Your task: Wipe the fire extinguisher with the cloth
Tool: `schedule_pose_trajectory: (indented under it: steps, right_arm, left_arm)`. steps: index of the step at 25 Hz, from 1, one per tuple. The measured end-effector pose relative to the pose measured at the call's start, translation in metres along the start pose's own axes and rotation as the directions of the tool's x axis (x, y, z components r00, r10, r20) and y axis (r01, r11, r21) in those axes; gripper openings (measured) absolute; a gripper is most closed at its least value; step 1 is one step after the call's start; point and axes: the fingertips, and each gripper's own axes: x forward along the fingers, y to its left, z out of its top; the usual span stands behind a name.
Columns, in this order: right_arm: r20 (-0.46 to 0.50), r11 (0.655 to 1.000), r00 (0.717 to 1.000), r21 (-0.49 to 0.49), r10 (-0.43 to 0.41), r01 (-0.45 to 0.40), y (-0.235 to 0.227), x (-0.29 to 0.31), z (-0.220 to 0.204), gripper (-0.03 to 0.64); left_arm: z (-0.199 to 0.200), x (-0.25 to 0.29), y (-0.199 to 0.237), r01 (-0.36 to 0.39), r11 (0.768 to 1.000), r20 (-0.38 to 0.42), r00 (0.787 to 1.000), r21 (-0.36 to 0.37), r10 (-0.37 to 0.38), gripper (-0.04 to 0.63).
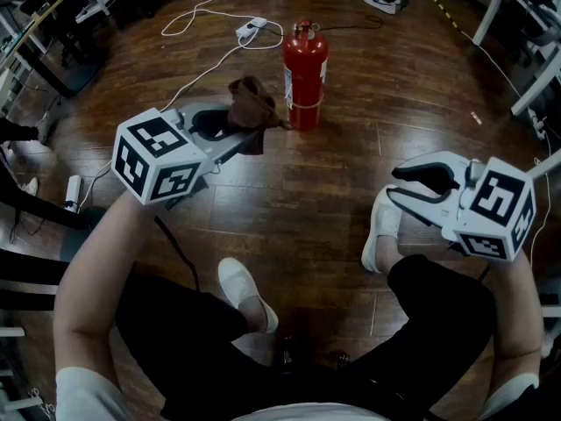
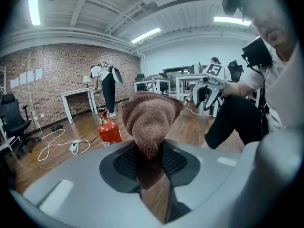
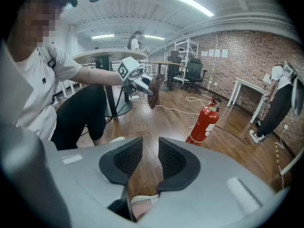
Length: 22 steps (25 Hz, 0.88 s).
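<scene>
A white power strip [image 1: 250,29] lies on the dark wooden plank floor [image 1: 368,147], and a white cable [image 1: 195,82] runs from it across the boards. In the left gripper view a white table [image 2: 78,92] stands against a red brick wall [image 2: 52,68]. A standing person [image 2: 108,85] is just beside it, and a black office chair [image 2: 12,118] sits further left.

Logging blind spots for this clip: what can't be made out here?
- Extinguisher label: too small to read in any view.
- Extinguisher base, left gripper view: hidden behind the left gripper.
- Cloth lower end, left gripper view: hidden between the jaws clamped on it.
</scene>
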Motion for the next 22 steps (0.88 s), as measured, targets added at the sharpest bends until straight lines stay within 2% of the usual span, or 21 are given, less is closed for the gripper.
schedule_pose_trajectory:
  steps: [4,13,17,22]
  right_arm:
    - [0.011,1.0,1.0,0.0,0.023,-0.023,-0.037,0.014,0.003,0.107]
    - [0.049,0.996,0.996,0.052,0.072,-0.074,-0.116,0.059,0.005,0.121]
    - [0.062,0.99,0.993,0.084,0.105,-0.11,-0.141,0.089,0.006,0.121]
    - [0.053,0.983,0.986,0.08,0.159,-0.162,-0.165,0.117,0.015,0.121]
  left_arm:
    - [0.006,0.03,0.037,-0.013,0.998,-0.005,1.0,-0.062,0.012,0.1]
    - [0.016,0.092,0.107,-0.1,0.982,0.056,0.992,-0.158,0.11,0.099]
    - [0.013,0.118,0.123,-0.094,0.973,0.064,0.992,-0.209,0.11,0.098]
    - [0.008,0.143,0.15,-0.112,0.964,0.077,0.988,-0.242,0.134,0.099]
